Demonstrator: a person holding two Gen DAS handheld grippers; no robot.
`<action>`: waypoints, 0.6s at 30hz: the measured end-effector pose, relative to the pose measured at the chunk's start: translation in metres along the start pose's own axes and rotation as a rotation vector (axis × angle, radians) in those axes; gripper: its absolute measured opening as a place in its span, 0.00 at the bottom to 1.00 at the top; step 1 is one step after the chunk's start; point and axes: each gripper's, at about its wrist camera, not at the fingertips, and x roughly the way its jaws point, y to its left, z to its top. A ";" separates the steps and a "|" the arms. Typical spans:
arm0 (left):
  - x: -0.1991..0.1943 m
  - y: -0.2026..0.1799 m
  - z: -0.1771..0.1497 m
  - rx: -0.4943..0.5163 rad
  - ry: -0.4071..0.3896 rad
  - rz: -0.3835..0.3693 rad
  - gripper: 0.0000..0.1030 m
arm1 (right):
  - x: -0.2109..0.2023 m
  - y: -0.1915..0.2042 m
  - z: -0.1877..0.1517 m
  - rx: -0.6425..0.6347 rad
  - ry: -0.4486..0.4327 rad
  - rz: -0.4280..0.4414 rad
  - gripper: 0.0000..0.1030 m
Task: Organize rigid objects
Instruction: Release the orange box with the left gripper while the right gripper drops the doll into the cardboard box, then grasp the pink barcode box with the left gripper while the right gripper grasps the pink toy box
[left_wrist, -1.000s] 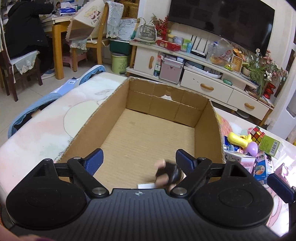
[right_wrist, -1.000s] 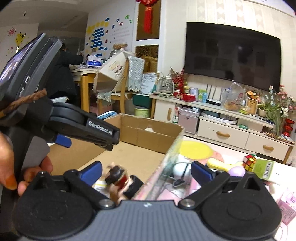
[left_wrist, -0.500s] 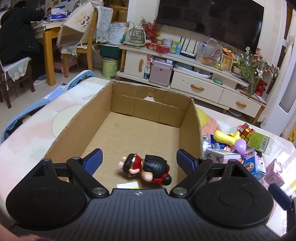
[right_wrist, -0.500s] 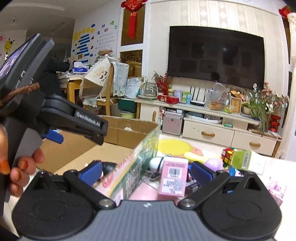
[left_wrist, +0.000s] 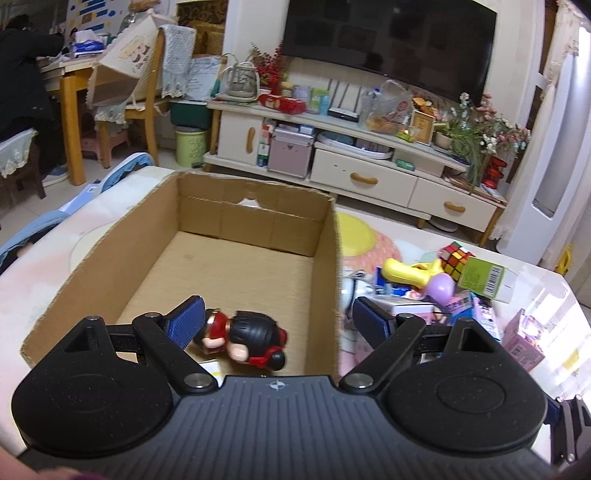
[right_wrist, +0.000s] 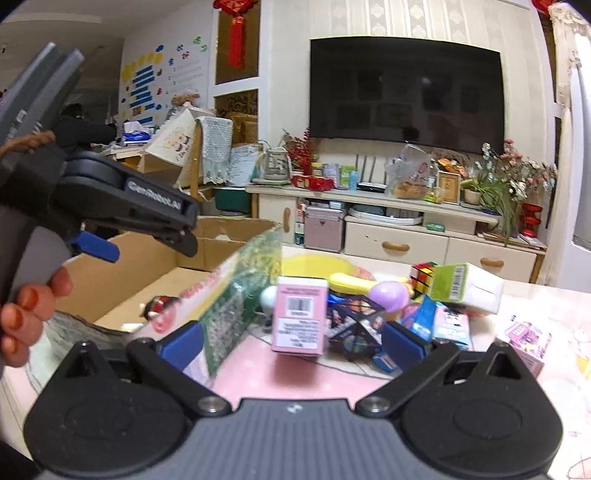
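Note:
A small doll (left_wrist: 243, 338) with black hair and a red outfit lies on its side on the floor of the open cardboard box (left_wrist: 92, 266), near the front wall. My left gripper (left_wrist: 277, 321) hovers open above it, holding nothing. In the right wrist view the left gripper (right_wrist: 153, 238) hangs over the box, held by a hand (right_wrist: 26, 314). My right gripper (right_wrist: 291, 343) is open and empty to the right of the box. Just ahead of its fingers a pink carton (right_wrist: 300, 315) stands upright.
Right of the box is a pile: yellow toy (left_wrist: 410, 271), Rubik's cube (left_wrist: 456, 258), green carton (left_wrist: 484, 275), purple egg (left_wrist: 441, 288), pink box (left_wrist: 524, 339), dark patterned cube (right_wrist: 354, 325). A small white card (left_wrist: 210, 367) lies by the doll. A TV cabinet (left_wrist: 369, 177) stands behind.
The doll, a blur falling from the left gripper a second ago, now lies still in the box. Both grippers have shifted right; the right one now faces the pile.

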 end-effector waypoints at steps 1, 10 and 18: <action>0.000 0.001 0.000 0.008 -0.003 -0.008 1.00 | 0.000 -0.003 -0.001 0.002 0.004 -0.008 0.99; -0.012 -0.009 -0.007 0.086 -0.046 -0.073 1.00 | 0.001 -0.042 -0.008 0.047 0.016 -0.101 0.99; -0.016 -0.025 -0.020 0.153 -0.070 -0.110 1.00 | 0.004 -0.094 -0.014 0.120 0.026 -0.256 0.99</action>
